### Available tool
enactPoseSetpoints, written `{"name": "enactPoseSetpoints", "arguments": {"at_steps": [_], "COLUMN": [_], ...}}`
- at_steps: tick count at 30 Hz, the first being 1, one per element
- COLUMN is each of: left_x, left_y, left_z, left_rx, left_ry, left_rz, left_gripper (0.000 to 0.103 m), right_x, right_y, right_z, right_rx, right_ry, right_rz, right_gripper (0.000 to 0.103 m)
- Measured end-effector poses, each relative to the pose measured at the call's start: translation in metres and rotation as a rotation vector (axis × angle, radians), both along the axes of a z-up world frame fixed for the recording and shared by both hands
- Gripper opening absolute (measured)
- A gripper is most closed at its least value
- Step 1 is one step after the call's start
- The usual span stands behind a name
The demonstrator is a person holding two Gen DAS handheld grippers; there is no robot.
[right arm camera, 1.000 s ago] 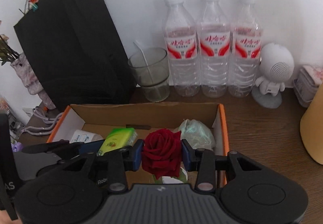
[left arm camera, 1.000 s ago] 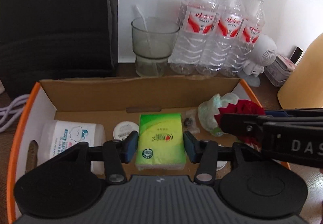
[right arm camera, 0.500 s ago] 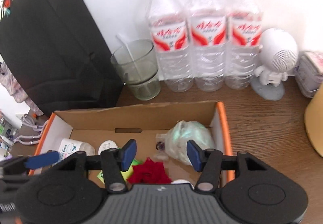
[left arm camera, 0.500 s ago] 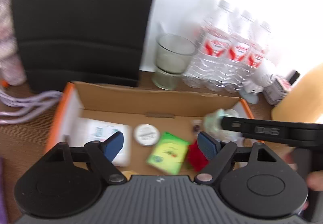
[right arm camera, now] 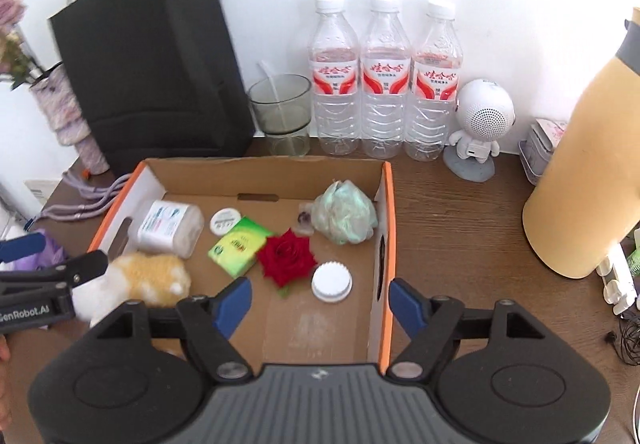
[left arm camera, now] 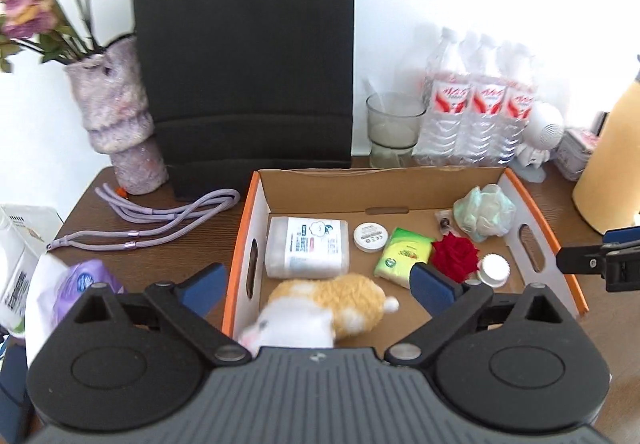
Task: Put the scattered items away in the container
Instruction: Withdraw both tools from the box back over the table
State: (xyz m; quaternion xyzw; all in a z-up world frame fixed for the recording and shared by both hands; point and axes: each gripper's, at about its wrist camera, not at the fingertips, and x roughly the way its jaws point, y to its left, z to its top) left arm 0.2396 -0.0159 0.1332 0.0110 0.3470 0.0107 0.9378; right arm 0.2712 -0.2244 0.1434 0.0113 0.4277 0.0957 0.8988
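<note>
The cardboard box with an orange rim (left arm camera: 520, 184) holds a green tissue pack (left arm camera: 404, 256), a red rose (left arm camera: 456, 258), a white cap (left arm camera: 495, 270), a wipes tub (left arm camera: 306, 246), a round tin (left arm camera: 370, 237), a pale green mesh ball (left arm camera: 484, 212) and a plush hamster (left arm camera: 320, 310). My left gripper (left arm camera: 316, 280) hangs above the box's near left corner, jaws opening, pads touching nothing. My right gripper (right arm camera: 320, 300) hovers over the box's near right part, jaws opening and empty; below it lie the rose (right arm camera: 286, 256) and tissue pack (right arm camera: 239, 246).
Behind the box stand a black paper bag (left arm camera: 244, 64), a glass cup (right arm camera: 280, 114), three water bottles (right arm camera: 386, 80) and a white robot speaker (right arm camera: 482, 120). A yellow flask (right arm camera: 588, 172) is right. A vase (left arm camera: 116, 116), purple cord (left arm camera: 160, 220) and purple packet (left arm camera: 84, 284) are left.
The left gripper let go of the tissue pack and the right let go of the rose; both lie in the box. Both grippers drew back and up with jaws widening.
</note>
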Motion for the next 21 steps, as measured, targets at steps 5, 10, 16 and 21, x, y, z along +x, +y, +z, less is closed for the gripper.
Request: {"name": "enactPoseSetpoints", "arguments": {"at_steps": [5,10,16,21], "left_x": [-0.054,-0.094,-0.111,-0.156], "left_y": [-0.006,-0.010,-0.012,0.004], "left_z": [-0.014,-0.027,-0.042,-0.058], "left_rx": [0.004,0.002,-0.007,-0.029], "left_ry": [-0.197,-0.359,-0.335,-0.317], "left_rz": [0.003,-0.010,-0.050,-0.097], "left_gripper": [0.100,0.100,0.100,0.097], "right_x": [-0.058,-0.101,-0.122,-0.175], "right_y": [0.000,0.004,0.008,-0.001], "right_z": [-0.014,-0.034,-0.043,-0.058], "right_rx": [-0.003,0.003,0.011,0.007], "right_ry": [-0.237,-0.454,-0.509,-0.491], "right_rz": [0.019,0.029,0.037,-0.004], "right_gripper": [0.075,0.075,0.075,0.075]}}
